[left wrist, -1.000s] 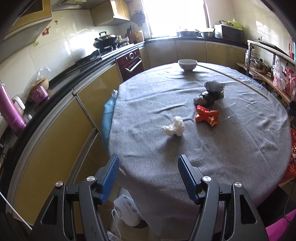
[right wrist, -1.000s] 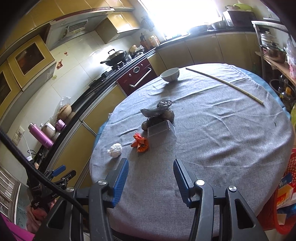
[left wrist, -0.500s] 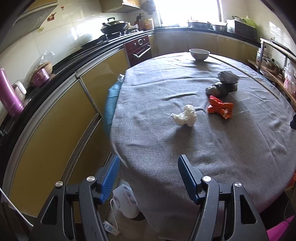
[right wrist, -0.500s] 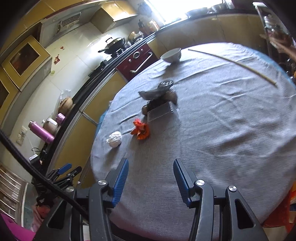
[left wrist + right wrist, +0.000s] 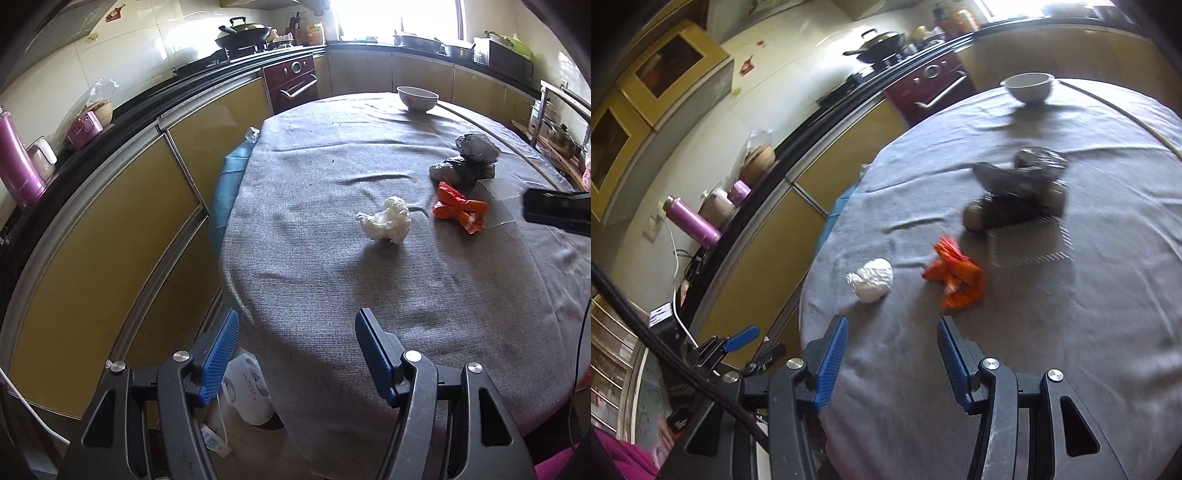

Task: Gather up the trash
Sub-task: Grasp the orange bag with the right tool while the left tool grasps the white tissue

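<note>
A round counter [image 5: 295, 295] under grey cloth fills the right of both wrist views. Near its middle lie a crumpled white tissue [image 5: 386, 219], an orange wrapper [image 5: 458, 211] just beside it, and a dark bag bundle [image 5: 465, 162] further up. At the bottom of the frames, the left gripper [image 5: 295, 354] and right gripper [image 5: 890, 360] each have blue fingers spread, pinching nothing. The right gripper sits just below the tissue and wrapper, so it probably goes first. A good grasp would straddle one piece, come down to the cloth, and pinch without snagging fabric.
</note>
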